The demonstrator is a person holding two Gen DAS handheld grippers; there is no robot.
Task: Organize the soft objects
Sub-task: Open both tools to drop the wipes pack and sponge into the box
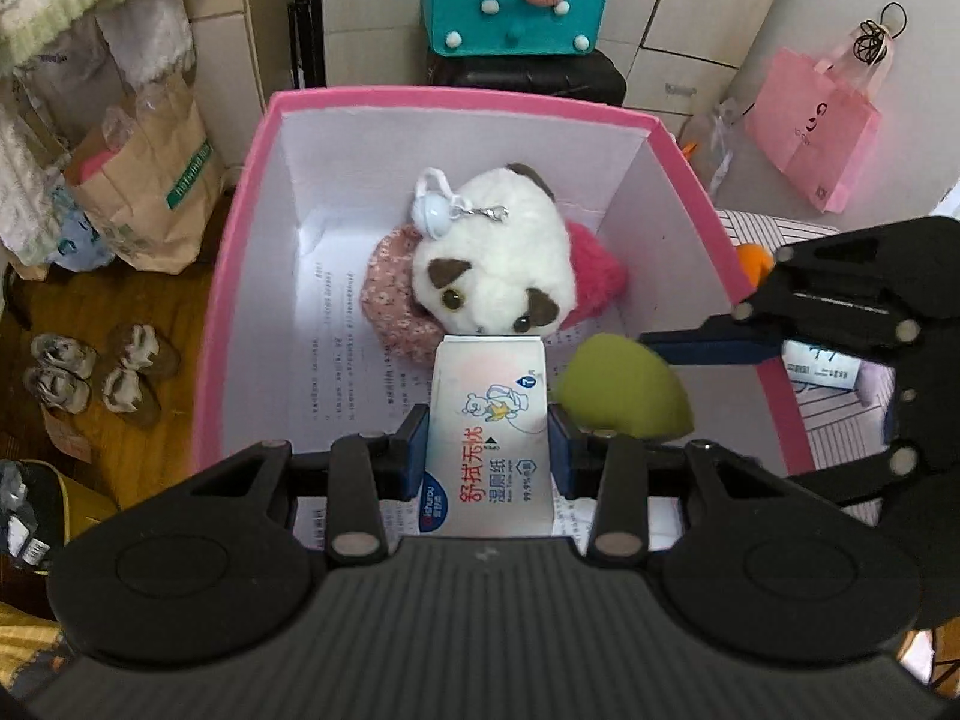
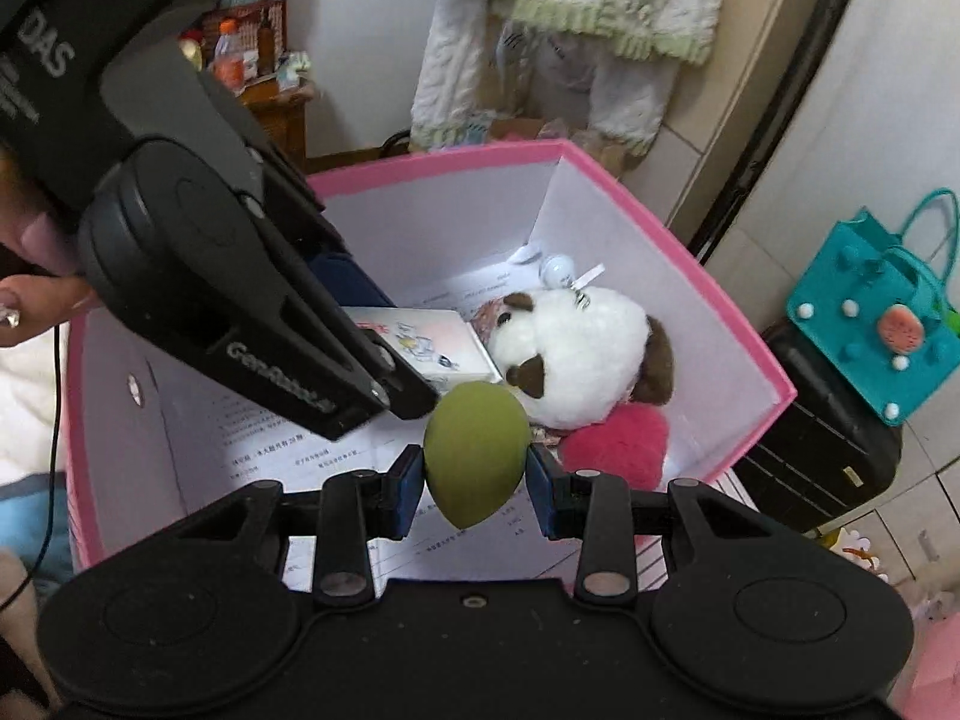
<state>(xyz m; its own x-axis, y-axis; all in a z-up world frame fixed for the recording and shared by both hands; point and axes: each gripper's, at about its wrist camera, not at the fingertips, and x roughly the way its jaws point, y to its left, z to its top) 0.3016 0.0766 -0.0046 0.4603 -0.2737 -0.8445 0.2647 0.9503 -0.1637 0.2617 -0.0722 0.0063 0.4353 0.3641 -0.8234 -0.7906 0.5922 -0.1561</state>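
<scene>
Black gripper bodies fill the near edge of both views and hide the box's near wall from us. Beyond them we see the pink box (image 1: 240,228), white inside, with printed paper on its floor. In it lies a white plush toy (image 1: 498,252) over a pink knitted piece (image 1: 390,300) and a red fluffy piece (image 1: 600,276), both mostly covered. Our left gripper (image 1: 487,450) is clamped on a pack of wet wipes (image 1: 489,432), held over the box with its far end touching the plush. Our right gripper (image 2: 477,480) pinches a green egg-shaped sponge (image 2: 477,456) above the box floor. Only the right view shows a hand (image 2: 36,276), cut off at the left edge; only the left view shows shoes (image 1: 90,372) on the floor.
</scene>
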